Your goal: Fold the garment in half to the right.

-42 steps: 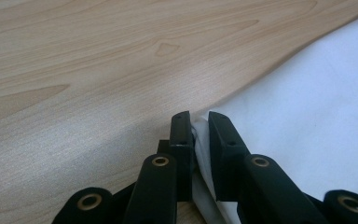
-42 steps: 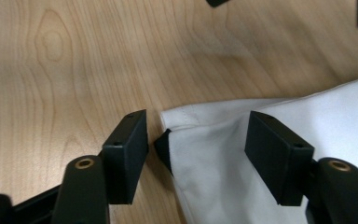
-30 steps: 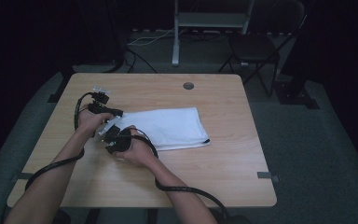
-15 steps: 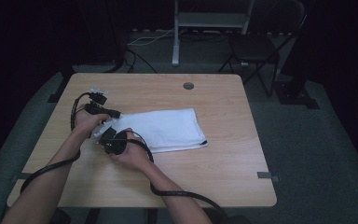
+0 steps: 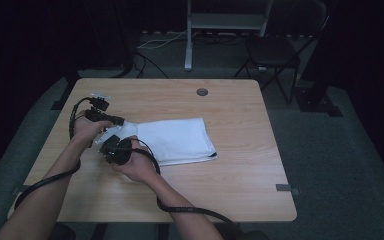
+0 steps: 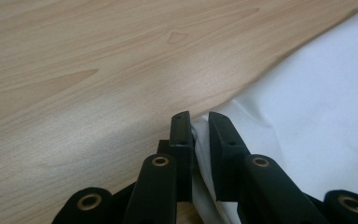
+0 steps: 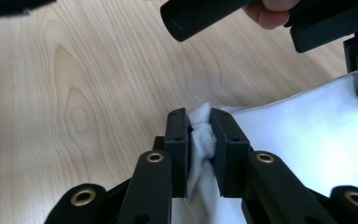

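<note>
A folded white cloth [image 5: 177,140] lies on the wooden table [image 5: 240,170], left of its middle. My left gripper [image 5: 114,121] sits at the cloth's left far corner, and in the left gripper view [image 6: 200,122] its jaws are shut on a thin edge of the white cloth [image 6: 317,116]. My right gripper [image 5: 124,146] is at the near left corner. In the right gripper view [image 7: 199,117] a bunched fold of the cloth [image 7: 303,135] is pinched between its jaws. The other gripper's black body [image 7: 270,14] and a hand show at the top there.
A round grommet hole [image 5: 202,92] sits near the table's far edge. Black cables [image 5: 190,210] trail from both grippers toward the near edge. Beyond the table stand a chair [image 5: 275,50] and a metal stand [image 5: 215,25] on dark floor.
Both hands and grippers have shifted slightly left and toward me, dragging the cloth's left edge with them. Both grips have stayed on the cloth.
</note>
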